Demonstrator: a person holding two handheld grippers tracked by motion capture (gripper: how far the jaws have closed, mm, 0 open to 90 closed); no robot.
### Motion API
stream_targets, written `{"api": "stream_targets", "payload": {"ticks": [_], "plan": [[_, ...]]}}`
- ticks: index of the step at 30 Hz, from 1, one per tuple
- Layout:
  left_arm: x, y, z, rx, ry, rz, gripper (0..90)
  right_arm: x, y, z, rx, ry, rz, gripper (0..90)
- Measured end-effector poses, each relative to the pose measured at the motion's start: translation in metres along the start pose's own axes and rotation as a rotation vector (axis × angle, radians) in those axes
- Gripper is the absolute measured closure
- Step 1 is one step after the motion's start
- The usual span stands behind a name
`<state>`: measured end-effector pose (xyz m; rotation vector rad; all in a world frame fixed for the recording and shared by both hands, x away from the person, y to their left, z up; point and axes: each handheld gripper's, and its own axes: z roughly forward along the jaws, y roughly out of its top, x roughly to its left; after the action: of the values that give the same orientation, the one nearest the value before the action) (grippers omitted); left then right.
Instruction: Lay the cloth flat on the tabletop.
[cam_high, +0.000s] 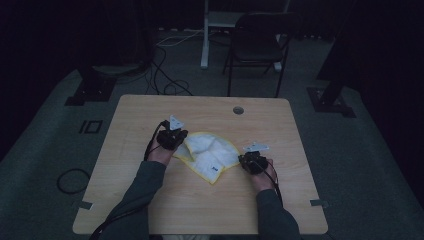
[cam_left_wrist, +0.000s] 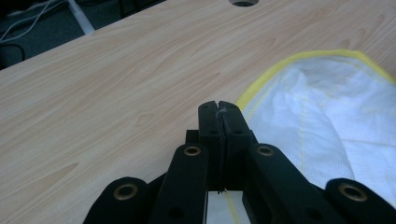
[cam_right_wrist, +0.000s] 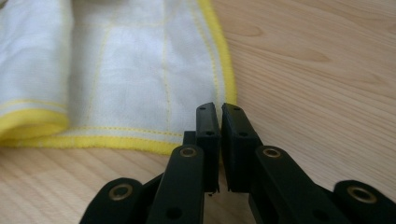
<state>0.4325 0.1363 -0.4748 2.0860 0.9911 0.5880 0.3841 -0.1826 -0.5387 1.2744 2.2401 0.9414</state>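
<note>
Dim room, dark floor with loose cables, a folding chair (cam_high: 257, 47) behind a pale wood worktop (cam_high: 150, 115) with a round grommet hole (cam_high: 238, 110) near its far edge. At the middle of the worktop I see a white cloth (cam_high: 210, 154) with a yellow hem, loosely folded over itself, a small blue label on its near part.

My left gripper (cam_high: 172, 138) sits at the cloth's left edge. In the left gripper view its two black jaws are pressed together at the tips (cam_left_wrist: 219, 112), with a thin strip of the cloth (cam_left_wrist: 336, 126) running down between them, so I read it as clamped on the cloth's hem.

My right gripper (cam_high: 251, 162) rests at the cloth's right side, touching or just beside the edge. In the right gripper view the jaws (cam_right_wrist: 219, 116) stand nearly together with a narrow slit between them, and nothing in that slit that I can make out; the yellow-hemmed corner (cam_right_wrist: 224, 88) lies just ahead of the tips, flat on the wood.

Both sleeves enter from the near edge.
</note>
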Motion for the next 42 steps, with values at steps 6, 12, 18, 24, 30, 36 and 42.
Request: {"api": "stream_targets", "payload": {"ticks": [6,12,18,24,30,36,42], "plan": [[0.001,0.0,0.001,-0.002,0.002,-0.008,89.8,-0.008,0.006,-0.005,0.011,-0.072,-0.003,86.5],[0.001,-0.001,0.002,0.002,0.002,-0.008,89.8,-0.018,0.018,-0.012,-0.006,-0.107,-0.02,86.5],[-0.002,0.0,0.004,0.007,-0.005,-0.005,89.8,-0.031,0.026,-0.015,-0.009,-0.13,-0.007,86.4],[-0.006,0.003,0.006,0.005,-0.015,0.008,89.8,-0.041,0.03,-0.018,-0.02,-0.167,0.015,85.7],[-0.007,0.003,0.008,0.008,-0.015,0.008,89.8,-0.034,0.027,-0.021,-0.038,-0.139,0.071,68.0],[-0.007,0.003,0.009,0.01,-0.015,0.003,89.8,-0.01,0.02,-0.023,-0.071,-0.065,0.073,62.5],[-0.007,0.003,0.01,0.008,-0.014,-0.005,89.8,0.017,0.015,-0.022,-0.092,0.032,0.041,59.2]]}}
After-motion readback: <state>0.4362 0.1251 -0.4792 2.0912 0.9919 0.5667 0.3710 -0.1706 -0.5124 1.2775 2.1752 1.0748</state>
